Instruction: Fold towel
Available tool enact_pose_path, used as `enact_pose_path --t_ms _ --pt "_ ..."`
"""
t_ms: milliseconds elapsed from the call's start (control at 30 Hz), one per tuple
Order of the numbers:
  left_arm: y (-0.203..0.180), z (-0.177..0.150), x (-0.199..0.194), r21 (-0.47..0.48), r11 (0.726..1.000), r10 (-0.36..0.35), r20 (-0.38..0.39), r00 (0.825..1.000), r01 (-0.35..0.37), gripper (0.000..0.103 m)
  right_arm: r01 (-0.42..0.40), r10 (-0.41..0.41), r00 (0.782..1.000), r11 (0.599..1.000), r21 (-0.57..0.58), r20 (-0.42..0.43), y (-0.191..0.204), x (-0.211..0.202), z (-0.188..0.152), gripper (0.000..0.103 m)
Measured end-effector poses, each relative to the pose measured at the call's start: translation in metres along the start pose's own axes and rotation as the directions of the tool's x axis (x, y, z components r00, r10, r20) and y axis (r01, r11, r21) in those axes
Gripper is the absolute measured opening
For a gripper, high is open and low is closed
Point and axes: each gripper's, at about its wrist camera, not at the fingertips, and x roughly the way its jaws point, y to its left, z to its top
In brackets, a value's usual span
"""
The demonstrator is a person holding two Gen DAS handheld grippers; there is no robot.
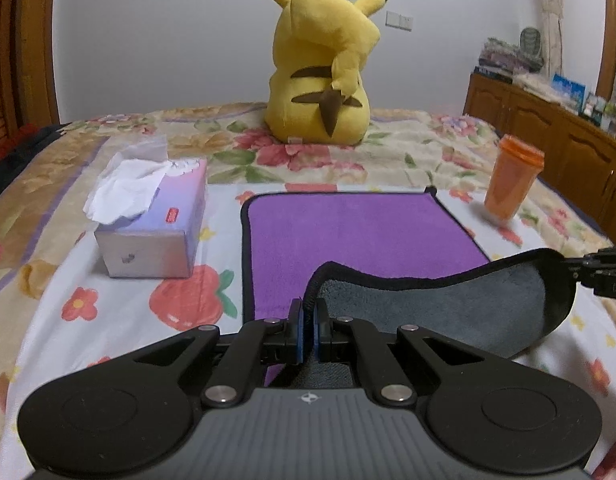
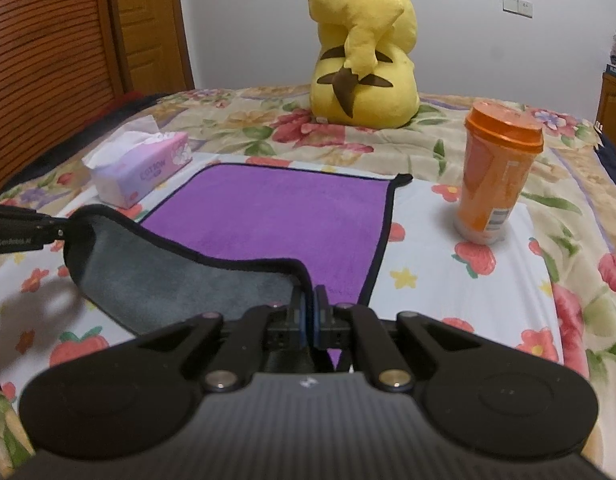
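With the left claw (image 1: 308, 330) and right claw (image 2: 308, 322) each pinching shut on a near corner of the purple towel (image 1: 360, 228) lying on the bed (image 1: 120, 312), the person is best carrying both corners level toward the far edge.
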Motion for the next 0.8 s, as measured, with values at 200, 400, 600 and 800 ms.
enact_pose_path --t_ms 200,400,600,800 --pt "0.000 0.013 -0.010 -0.010 1.000 -0.007 0.045 0.999 0.008 0.008 -0.012 0.011 0.998 1.000 0.014 0.059 0.000 -0.008 0.011 0.004" --pt "0.000 0.021 -0.008 0.005 1.000 -0.004 0.066 0.998 0.004 0.008 -0.014 0.014 0.996 1.000 0.000 0.092 -0.001 -0.010 0.018 0.004" --pt "0.005 0.024 0.002 0.004 1.000 -0.003 0.066 0.998 0.002 0.008 -0.002 0.004 0.995 1.000 -0.026 0.101 -0.002 -0.003 0.023 0.004" --pt "0.007 0.030 0.011 0.012 1.000 -0.003 0.067 0.998 0.002 0.008 0.009 -0.005 0.995 0.999 -0.036 0.097 -0.006 0.003 0.025 0.004"
